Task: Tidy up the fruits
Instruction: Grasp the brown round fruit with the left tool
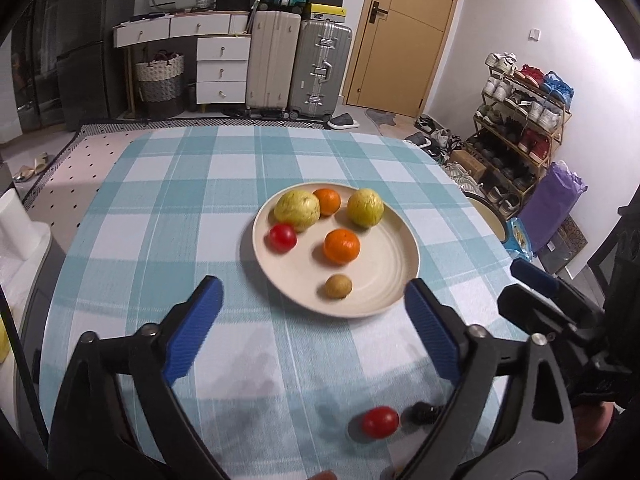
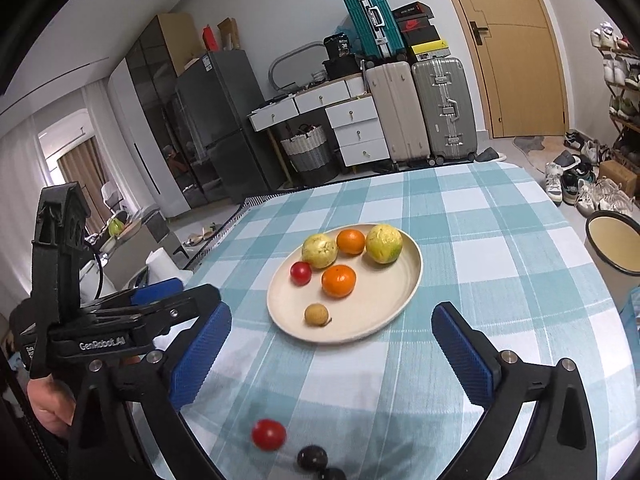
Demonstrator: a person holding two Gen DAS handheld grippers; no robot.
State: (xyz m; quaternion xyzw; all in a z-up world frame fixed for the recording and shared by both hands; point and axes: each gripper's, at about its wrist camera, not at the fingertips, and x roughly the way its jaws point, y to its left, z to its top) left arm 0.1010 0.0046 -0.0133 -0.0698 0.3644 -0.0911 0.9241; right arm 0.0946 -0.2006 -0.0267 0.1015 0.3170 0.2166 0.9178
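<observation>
Both my tongs hang over the near part of the tabletop, which wears a blue-and-white checked cloth. My left tongs are spread wide with nothing between the blue pads, and my right tongs are spread just as wide and just as bare. In the right view my left tool shows at the left edge, gripped in my hand.

Nothing lies between the tongs and the plate, a cream dish near the middle of the cloth. On it sit two yellow-green fruits at the back, an orange between them, a second orange nearer the centre, a tomato at the left rim and a small brown fruit at the front.

Off the plate, close under me on the cloth, lie a loose tomato and, just beside it, a dark fruit; a second dark shape at the bottom edge is cut off.

Behind the tabletop stand suitcases, a white drawer unit, a wooden door and a shoe rack at the right.
</observation>
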